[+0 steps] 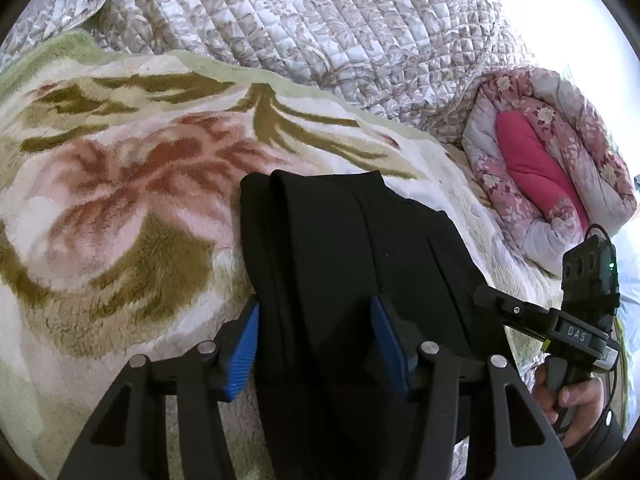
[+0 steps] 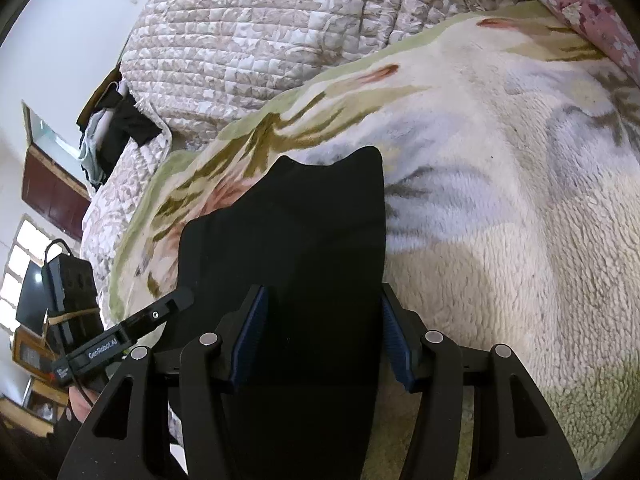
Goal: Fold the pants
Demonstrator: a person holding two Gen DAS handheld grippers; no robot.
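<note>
While the pair of black, soft-knit pants [image 1: 340,248] lay lengthwise on the fleece blanket with pink-and-olive floral print [image 1: 120,200], already doubled into a narrow strip, the step in hand appeared to be a re-grip at the near end between folds. Left gripper [image 1: 316,344]: one, black frame with blue ribbed pads, jaws apart and straddling the strip's left part, pads not seen pressing the cloth. Right gripper [image 2: 320,344]: one, same make, jaws likewise apart across the strip's right part, the right pad just at the cloth's edge. Next move, as judged: both sets of jaws would need to close on the near edge together, then carry it toward the far end, where two cuff corners [image 2: 332,160] showed, keeping the layers aligned. Also counted: quilted grey-and-white floral bedspread [image 1: 320,32], one; rolled pink floral quilt with magenta lining [image 1: 536,160], one; a person's hand [image 1: 576,396] on the right gripper's handle, one visible.
</note>
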